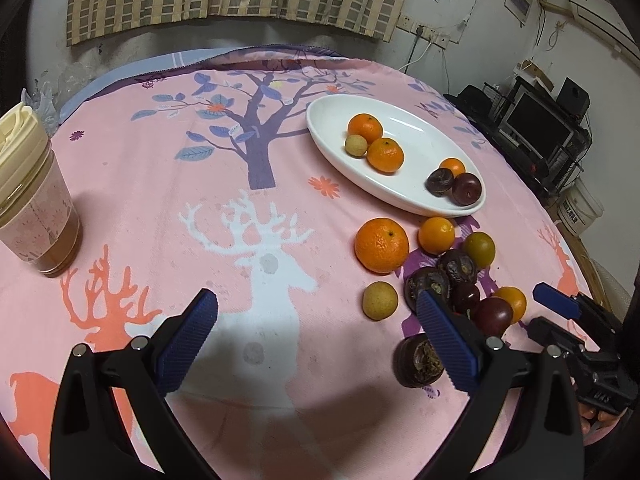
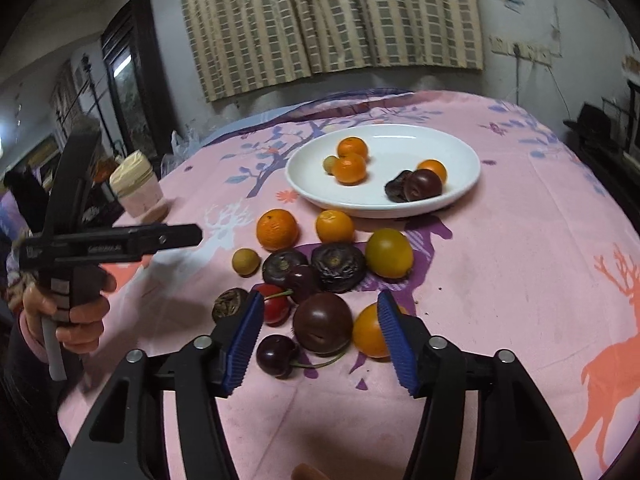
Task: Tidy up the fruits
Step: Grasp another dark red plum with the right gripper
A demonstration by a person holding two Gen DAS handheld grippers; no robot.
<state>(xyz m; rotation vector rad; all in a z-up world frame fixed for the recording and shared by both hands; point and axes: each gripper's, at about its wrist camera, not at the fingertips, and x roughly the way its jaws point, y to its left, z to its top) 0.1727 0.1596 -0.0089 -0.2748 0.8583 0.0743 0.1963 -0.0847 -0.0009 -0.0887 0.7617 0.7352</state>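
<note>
- Jar (image 1: pixel 34 196) with cream lid stands at far left on the pink tablecloth (image 1: pixel 240 280), well apart from the fruit.
- Left gripper (image 1: pixel 316 340): we see its jaws wide apart over bare cloth, nothing between them; its right finger sits just beside a dark wrinkled fruit (image 1: pixel 420 364).
- Loose fruit lies mid-table: a large orange (image 1: pixel 382 245), a small tan fruit (image 1: pixel 380 301), dark wrinkled ones and cherries, crowded together.
- White plate (image 2: pixel 460 200) beyond the pile already holds small oranges and two dark fruits.
- Right gripper (image 2: pixel 320 336): jaws partly open, flanking a dark plum (image 2: pixel 323 323); the pads do not appear to press on it, so we judge nothing is held.
- Risk: an orange fruit (image 2: pixel 370 332) touches the right pad and a cherry (image 2: pixel 276 354) lies near the left one; closing could shove these neighbours, or pinch two fruits at once.
- Risk: the plum is smooth and round; an off-centre squeeze could squirt it out.
- Right wrist view alone shows the plum between the fingers and the hand (image 2: pixel 76 312) holding the left gripper; left wrist view alone shows the monitor (image 1: pixel 536 124) at right.
</note>
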